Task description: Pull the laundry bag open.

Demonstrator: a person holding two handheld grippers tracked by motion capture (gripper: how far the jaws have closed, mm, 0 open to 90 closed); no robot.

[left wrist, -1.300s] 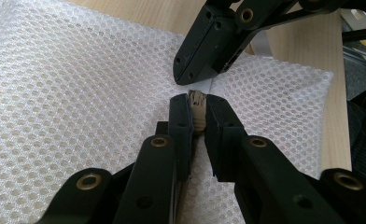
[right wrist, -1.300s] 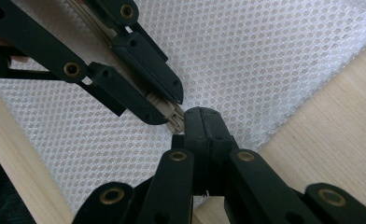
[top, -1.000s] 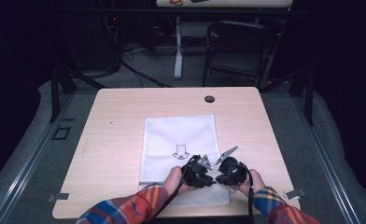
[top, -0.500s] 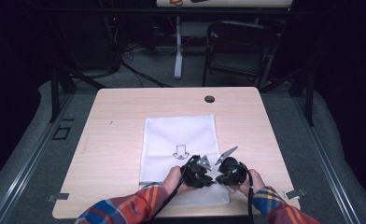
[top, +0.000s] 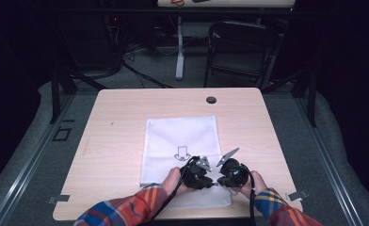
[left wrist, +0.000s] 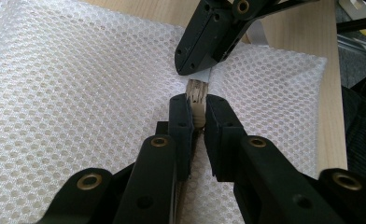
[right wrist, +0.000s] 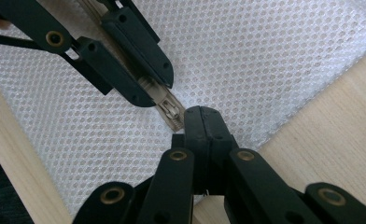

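Table (top: 126, 122): light wood | room: dark | left claw (left wrist: 196, 108): clamps zipper pull (left wrist: 197, 95) | right claw (right wrist: 202, 119): pinches mesh bag (right wrist: 265, 60)

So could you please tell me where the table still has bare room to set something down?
The table is bare left of the white mesh bag, along the far edge around the black grommet, and right of the bag. It is crowded at the near edge, where the left gripper and right gripper meet over the bag.
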